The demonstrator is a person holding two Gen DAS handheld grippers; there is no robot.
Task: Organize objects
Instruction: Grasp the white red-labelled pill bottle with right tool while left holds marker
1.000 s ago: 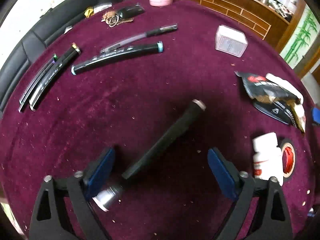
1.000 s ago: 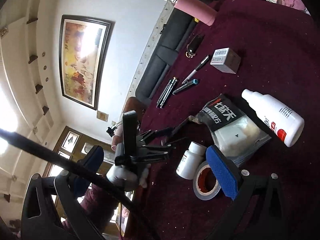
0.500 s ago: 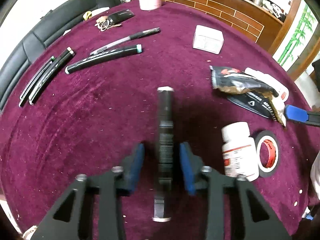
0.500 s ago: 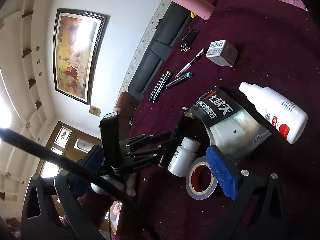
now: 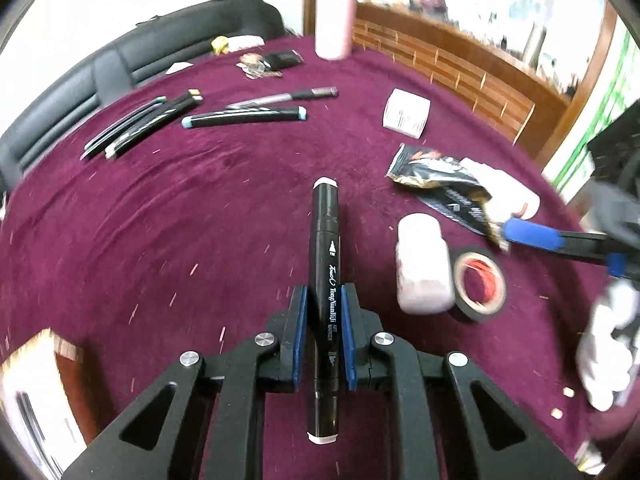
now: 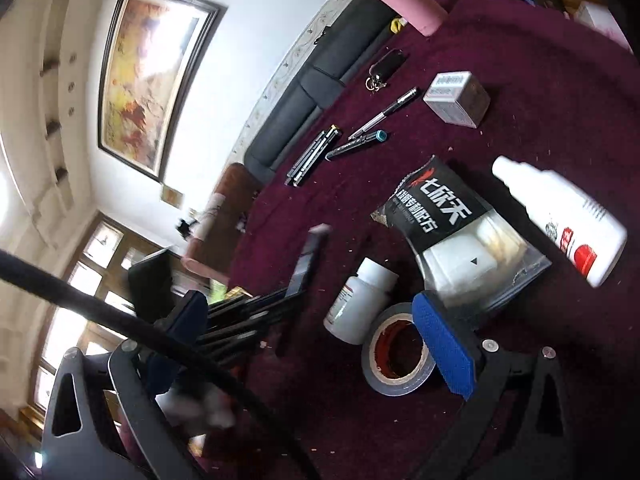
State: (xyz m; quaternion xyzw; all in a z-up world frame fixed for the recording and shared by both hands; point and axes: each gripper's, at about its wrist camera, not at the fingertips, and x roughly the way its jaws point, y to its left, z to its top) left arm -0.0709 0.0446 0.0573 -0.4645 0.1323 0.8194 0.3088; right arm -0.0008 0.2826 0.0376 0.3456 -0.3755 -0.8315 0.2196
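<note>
So the left tool (image 5: 324, 334) is pinching a black art marker (image 5: 326, 276) between its 2 blue pads (image 5: 300, 336), gripping it around the lower half of the barrel. The marker points straight ahead along the fingers, white cap ends sticking out front and back, and it looks lifted off the maroon cloth surface (image 5: 180, 220), though I can't say by how much.

The right tool (image 6: 320, 344) is spread wide, nothing between the pads. Its blue pad (image 6: 444, 348) sits just over a roll of black tape (image 6: 398, 350), which is touching a white pill bottle (image 6: 362, 300) lying on its side. Just past those there's a black foil pouch (image 6: 444, 216) with a clear bottom half, and a white squeeze bottle (image 6: 560, 216) lying beside it.

Further back on the surface: a teal-capped marker (image 5: 244, 117) next to a silver pen (image 5: 284, 97), and a bundle of more markers (image 5: 140, 128) off to the left of those. A small white box (image 5: 406, 113) sits on the right side, a key fob with keys (image 5: 270, 63) is near the far edge, and a pink tumbler (image 5: 335, 20) stands upright back there too. Black sofa (image 5: 120, 68) behind the surface.
</note>
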